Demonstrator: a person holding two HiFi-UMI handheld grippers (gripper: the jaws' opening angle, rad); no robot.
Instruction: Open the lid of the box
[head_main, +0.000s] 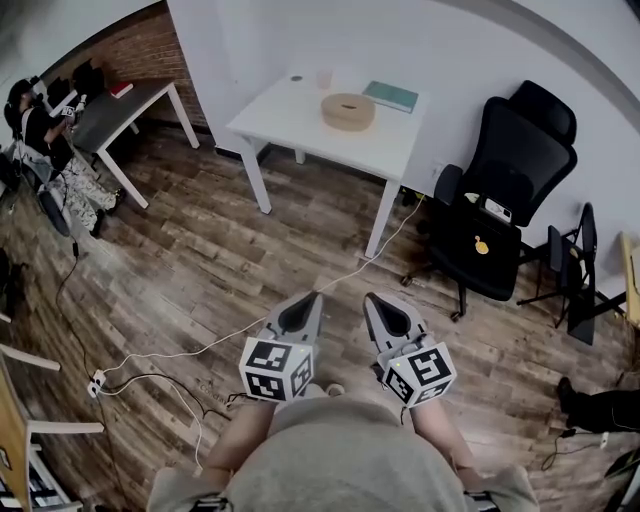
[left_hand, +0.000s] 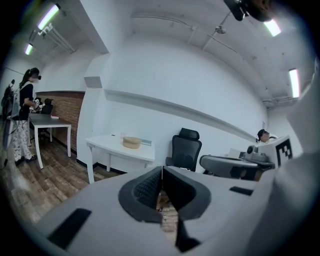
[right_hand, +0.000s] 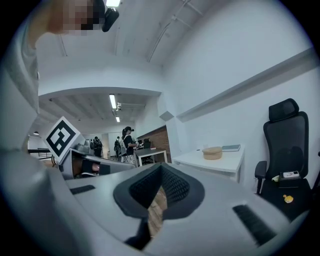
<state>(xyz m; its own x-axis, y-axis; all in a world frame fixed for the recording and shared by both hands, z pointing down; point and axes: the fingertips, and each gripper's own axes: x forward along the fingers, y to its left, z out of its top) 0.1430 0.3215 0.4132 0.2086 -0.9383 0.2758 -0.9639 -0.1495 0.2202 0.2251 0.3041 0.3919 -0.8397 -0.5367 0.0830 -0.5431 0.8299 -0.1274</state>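
Item: round tan lidded box (head_main: 348, 111) on white rectangular table (head_main: 285, 120), both grippers held clear of it.
Detail: left gripper (head_main: 308, 302) and right gripper (head_main: 375, 305) side by side low before the person, each with fingers together on nothing, well apart from the table. A teal flat book (head_main: 391, 96) lies near the box; a black office chair (head_main: 500, 200) stands beside the table.

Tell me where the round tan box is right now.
In the head view the round box sits on the white table at top centre, just left of a teal book, with the black office chair off to the right.
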